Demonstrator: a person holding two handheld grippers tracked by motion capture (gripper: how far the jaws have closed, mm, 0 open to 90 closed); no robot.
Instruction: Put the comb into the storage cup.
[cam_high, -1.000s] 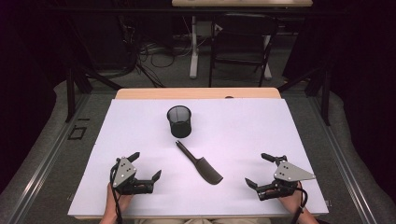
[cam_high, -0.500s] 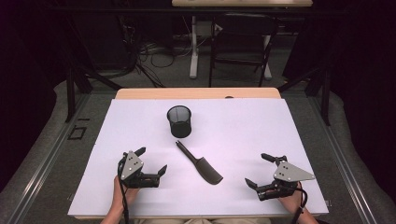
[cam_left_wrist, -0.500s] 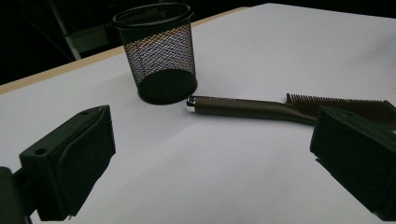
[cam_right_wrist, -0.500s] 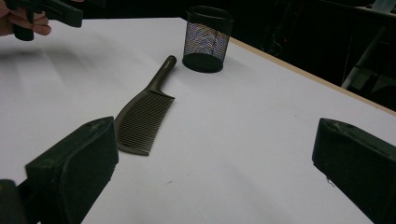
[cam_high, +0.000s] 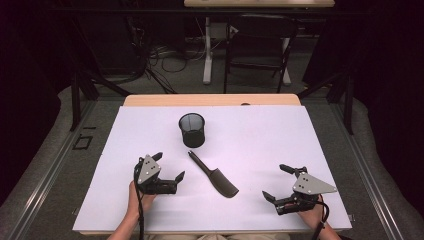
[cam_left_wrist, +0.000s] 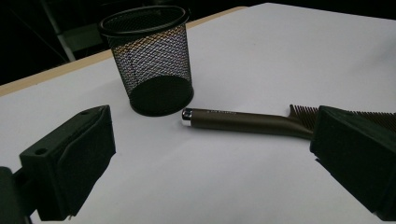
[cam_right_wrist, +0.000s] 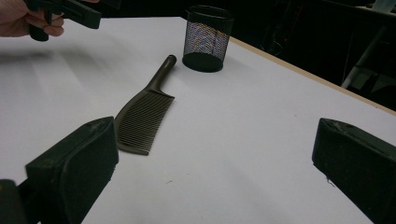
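R gripper: near edge, right side, jaws wide open, empty.
L gripper: near-left, jaws wide open, empty, aimed at comb.
Comb: flat on table btwn grippers, handle pointing to cup, close but apart.
Cup: mesh, upright, farther back.
Risk: flat comb may skid if jaws scrape table; handle could tip cup.

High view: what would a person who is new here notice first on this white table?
Probably the dark comb, lying flat and slantwise near the middle of the white table, its handle pointing toward the black mesh cup that stands upright just behind it. Next, the two open grippers near the front edge: the left gripper close beside the comb, the right gripper farther off.
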